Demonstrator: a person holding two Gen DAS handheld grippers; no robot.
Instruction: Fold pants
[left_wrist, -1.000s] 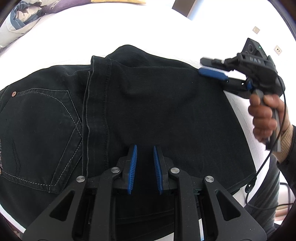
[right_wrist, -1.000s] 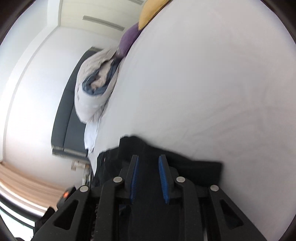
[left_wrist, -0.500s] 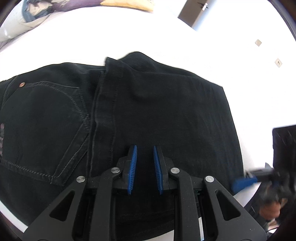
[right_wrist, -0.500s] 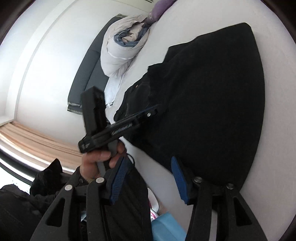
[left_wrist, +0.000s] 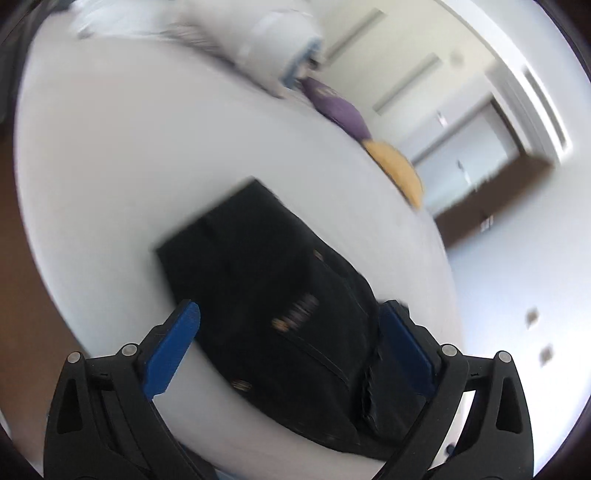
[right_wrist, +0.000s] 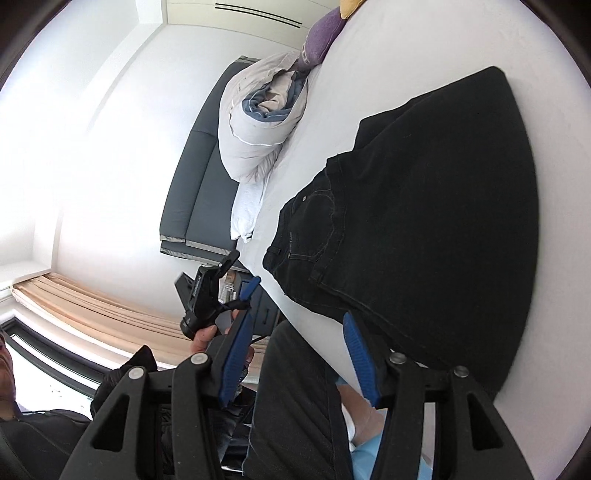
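The black jeans (right_wrist: 424, 221) lie folded into a compact stack on the white bed (right_wrist: 406, 44). In the left wrist view they (left_wrist: 280, 306) show blurred, just beyond the fingers. My left gripper (left_wrist: 291, 347) is open wide and empty, held back from the bed's near edge. It also shows in the right wrist view (right_wrist: 236, 273), held in a hand off the bed. My right gripper (right_wrist: 295, 354) is open and empty, held off the bed's edge near the person's leg.
A rolled white duvet (right_wrist: 258, 122), a purple cushion (right_wrist: 321, 33) and a yellow cushion (left_wrist: 399, 170) lie at the head of the bed. A dark sofa (right_wrist: 199, 192) stands against the wall. The person's legs (right_wrist: 295, 406) are below the right gripper.
Both grippers have opened and pulled back off the jeans. The left gripper swung away towards the bed's edge and its view is blurred by motion.
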